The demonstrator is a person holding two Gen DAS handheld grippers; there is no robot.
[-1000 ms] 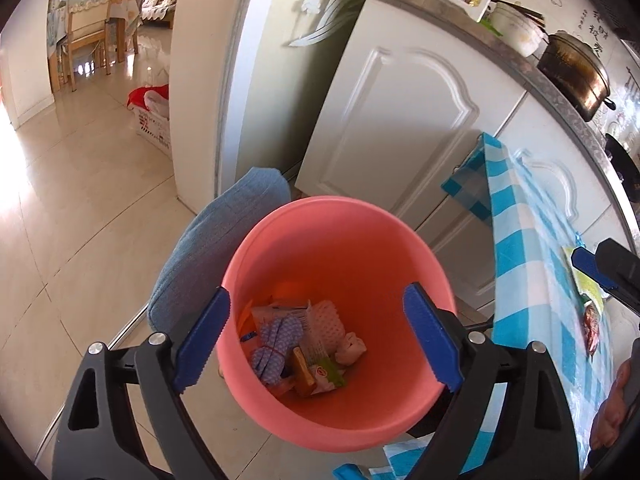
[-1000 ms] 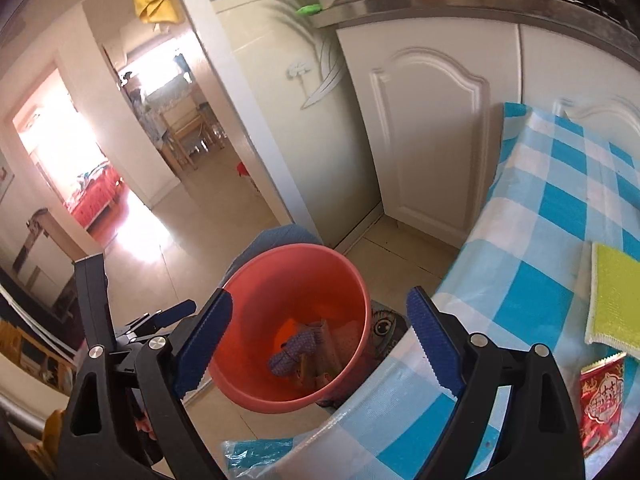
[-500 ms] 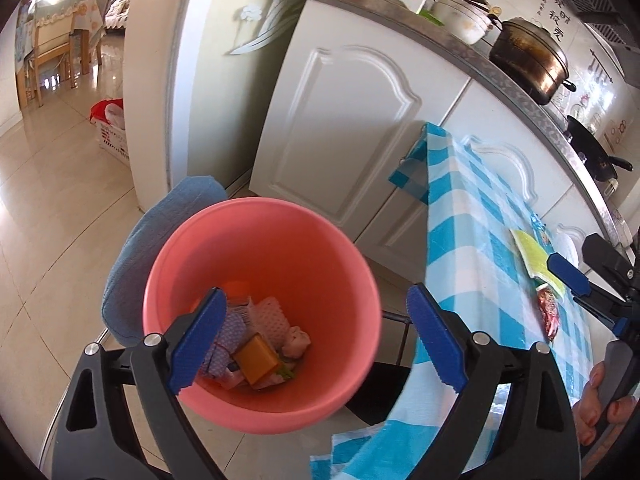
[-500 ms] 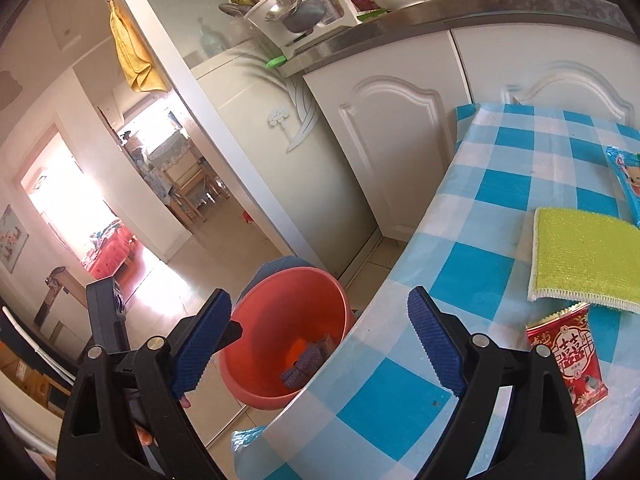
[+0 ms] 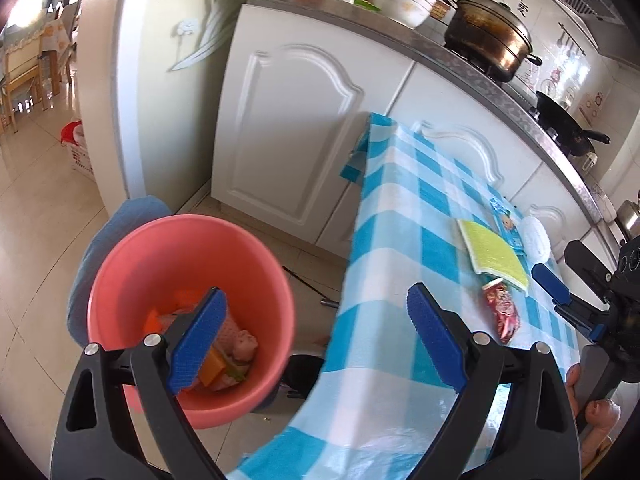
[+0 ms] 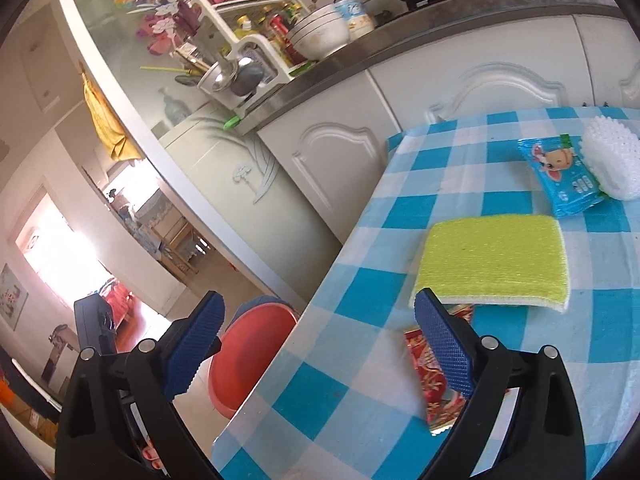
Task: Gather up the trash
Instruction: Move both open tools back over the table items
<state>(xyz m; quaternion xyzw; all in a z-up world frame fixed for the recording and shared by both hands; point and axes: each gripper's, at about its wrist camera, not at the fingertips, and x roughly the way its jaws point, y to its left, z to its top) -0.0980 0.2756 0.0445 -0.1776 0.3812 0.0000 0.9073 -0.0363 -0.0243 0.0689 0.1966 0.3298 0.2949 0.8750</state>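
Observation:
A pink bucket [image 5: 188, 280] stands on the floor beside the table, with several wrappers and scraps [image 5: 236, 352] in its bottom. My left gripper [image 5: 316, 292] hangs open between the bucket and the table edge, empty. On the blue checked tablecloth [image 6: 400, 208] lie a red snack wrapper [image 6: 430, 376], a yellow-green cloth [image 6: 496, 260], a blue wrapper [image 6: 564, 180] and a white foam net [image 6: 612, 160]. My right gripper [image 6: 318, 296] is over the table's near corner. Its jaws are opening with nothing between them, and its right finger hides part of the red wrapper.
White cabinets [image 5: 304, 128] run behind the table under a steel counter with a pot [image 5: 488, 36], bowls and a dish rack [image 6: 240, 60]. A blue-grey cushion [image 5: 120, 224] sits behind the bucket. A hand [image 5: 596, 408] holds the right gripper [image 5: 568, 304] at the table's right.
Both views have swung right, away from the bucket and onto the table. The bucket has slid to the lower left. The right gripper now reaches the red wrapper, its jaws slightly wider.

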